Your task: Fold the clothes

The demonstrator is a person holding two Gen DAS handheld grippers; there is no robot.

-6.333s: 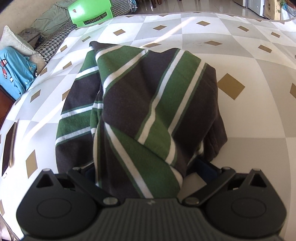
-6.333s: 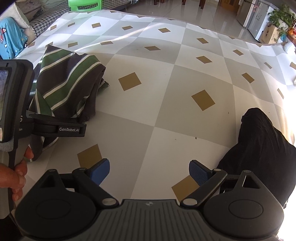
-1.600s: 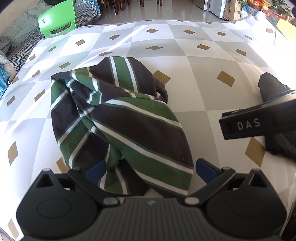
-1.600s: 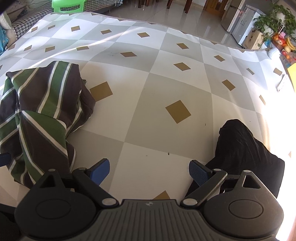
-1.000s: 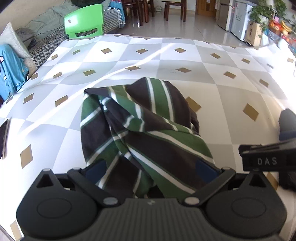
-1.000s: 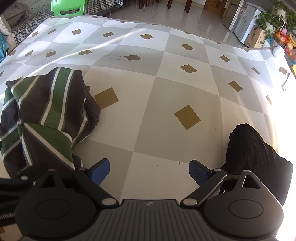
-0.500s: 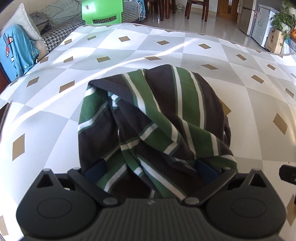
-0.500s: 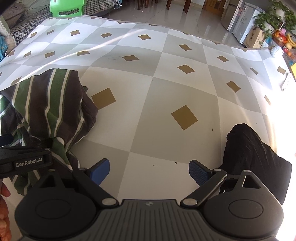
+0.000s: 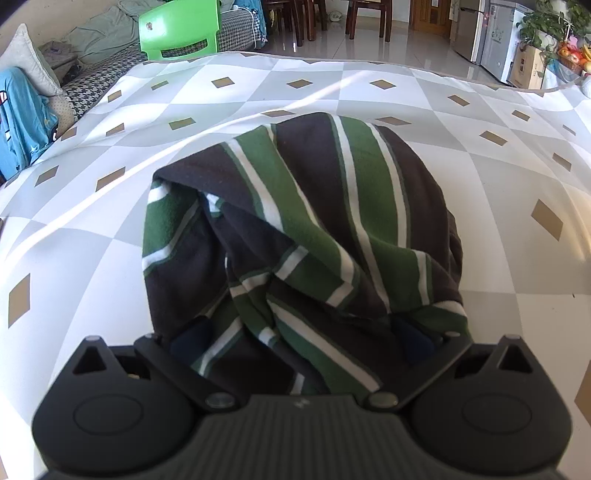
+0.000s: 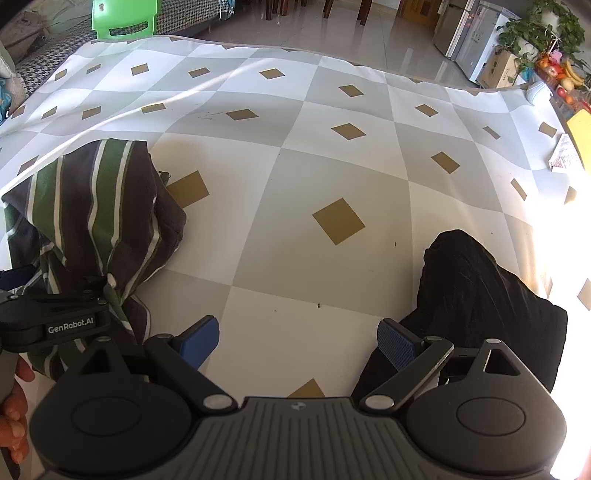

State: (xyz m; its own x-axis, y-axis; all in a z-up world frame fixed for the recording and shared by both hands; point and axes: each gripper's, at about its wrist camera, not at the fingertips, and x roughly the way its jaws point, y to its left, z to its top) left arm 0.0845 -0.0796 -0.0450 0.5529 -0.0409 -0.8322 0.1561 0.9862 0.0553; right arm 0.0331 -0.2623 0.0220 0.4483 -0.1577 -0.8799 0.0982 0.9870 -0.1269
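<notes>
Striped garment (image 10: 96,221) left of dark garment (image 10: 476,295)

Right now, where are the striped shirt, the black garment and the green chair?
striped shirt (image 9: 373,192): left wrist view, green stripe on its top fold.
black garment (image 10: 476,291): right wrist view, middle of the heap.
green chair (image 9: 177,29): left wrist view, its backrest.

Both wrist views look steeply down, close above the patterned cloth (image 9: 369,88), sharing the striped garment (image 9: 314,229).
</notes>
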